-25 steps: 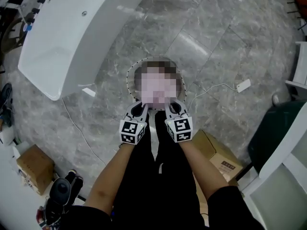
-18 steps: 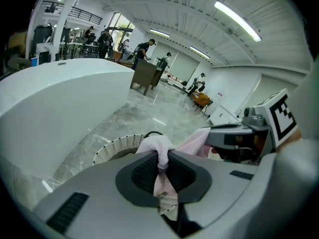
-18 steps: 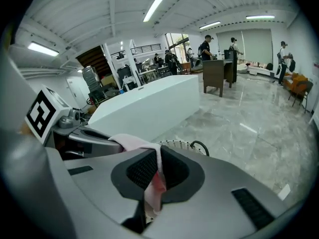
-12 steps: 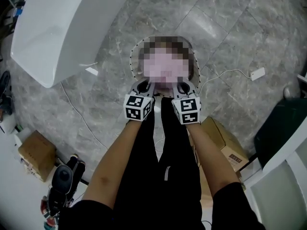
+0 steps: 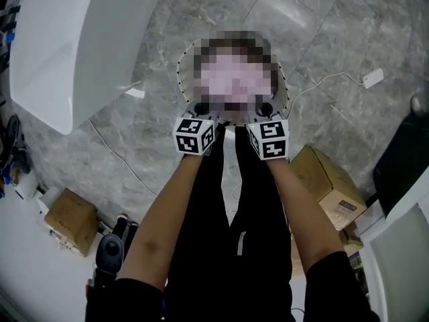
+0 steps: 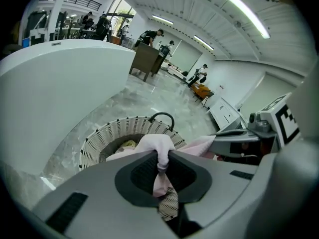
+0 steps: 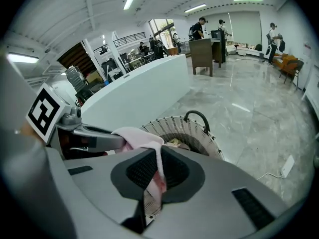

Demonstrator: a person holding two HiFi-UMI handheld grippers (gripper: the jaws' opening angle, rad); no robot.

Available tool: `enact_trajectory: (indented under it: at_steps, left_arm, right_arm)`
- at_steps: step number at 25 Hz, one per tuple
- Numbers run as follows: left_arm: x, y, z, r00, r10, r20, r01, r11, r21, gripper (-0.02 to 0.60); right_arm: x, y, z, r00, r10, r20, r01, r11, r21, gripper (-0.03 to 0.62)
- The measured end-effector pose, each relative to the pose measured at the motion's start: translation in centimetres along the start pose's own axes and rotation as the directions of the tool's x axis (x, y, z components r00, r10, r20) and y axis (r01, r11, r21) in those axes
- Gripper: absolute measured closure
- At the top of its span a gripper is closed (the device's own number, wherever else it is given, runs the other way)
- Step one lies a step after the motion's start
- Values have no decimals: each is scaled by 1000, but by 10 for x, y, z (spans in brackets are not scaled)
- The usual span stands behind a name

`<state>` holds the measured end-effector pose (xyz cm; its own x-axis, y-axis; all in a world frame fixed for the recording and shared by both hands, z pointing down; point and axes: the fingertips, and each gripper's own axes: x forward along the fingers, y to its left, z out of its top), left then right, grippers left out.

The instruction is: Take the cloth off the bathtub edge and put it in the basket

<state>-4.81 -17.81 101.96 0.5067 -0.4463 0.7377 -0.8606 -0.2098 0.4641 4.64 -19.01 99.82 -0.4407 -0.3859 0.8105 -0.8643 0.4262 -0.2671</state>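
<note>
Grey marbled tile floor [image 5: 348, 39], glossy, in a wide open hall with strip lights overhead. The head view looks straight down past the person's dark trousers [image 5: 228, 233] and two bare forearms held side by side.

Left gripper [image 5: 201, 109]: jaws clamped on a fold of pale pink cloth [image 6: 160, 151]. Its own view shows the fabric squeezed thin between the pads, with a checked strip hanging below the pinch. Right gripper [image 5: 263, 108]: jaws pressed together on another fold of the same cloth, a checked end dangling there too. The cloth spans from one gripper to the other, directly over the near side of the basket [image 6: 97, 146]. Whether its lower edge touches the rim cannot be told, because the gripper bodies cover it.

Basket: round, white, woven, with dark dots along the rim and one black arched handle [image 6: 162, 117] on the far side. The head view gives no read of the inside. The gripper views show a dark hollow holding a small yellowish lump [image 7: 174, 142], kind unclear.

Bathtub [image 5: 74, 39]: white, curved, near the basket on the left, cut off by the frame. A white cable runs to a plug block [image 5: 372, 79] on the floor at right. One cardboard box [image 5: 328, 180] sits beside the person's right leg, a second box [image 5: 70, 220] at lower left. Far back is a dark desk [image 7: 204, 54] with people around it, too small to detail.
</note>
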Motion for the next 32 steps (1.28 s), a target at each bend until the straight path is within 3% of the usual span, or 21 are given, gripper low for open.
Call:
enact_trajectory:
  at_steps: [5, 10, 13, 20, 24, 32]
  left_arm:
    - [8, 3, 0, 1000, 18, -15, -17, 1000, 21, 524]
    - [5, 5, 3, 999, 31, -10, -31, 999, 19, 476]
    - [2, 3, 2, 1000, 19, -14, -18, 1000, 25, 468]
    - [-8, -1, -2, 1000, -11, -18, 12, 999, 44, 449]
    - [-11, -4, 6, 1000, -15, 6, 15, 1000, 27, 448]
    - [-22, -18, 35, 997, -20, 77, 17, 999, 35, 443]
  right_arm:
    - [7, -14, -1, 1000, -16, -27, 18, 998, 64, 559]
    - [9, -18, 0, 998, -29, -57, 31, 999, 38, 554]
    - [10, -22, -3, 996, -36, -85, 41, 998, 51, 467]
    - [1, -20, 11, 998, -51, -44, 53, 998, 43, 450]
    - [-3, -13, 10, 999, -35, -35, 38, 996, 78, 447]
    - [-20, 1, 31, 999, -9, 30, 7, 998, 55, 442]
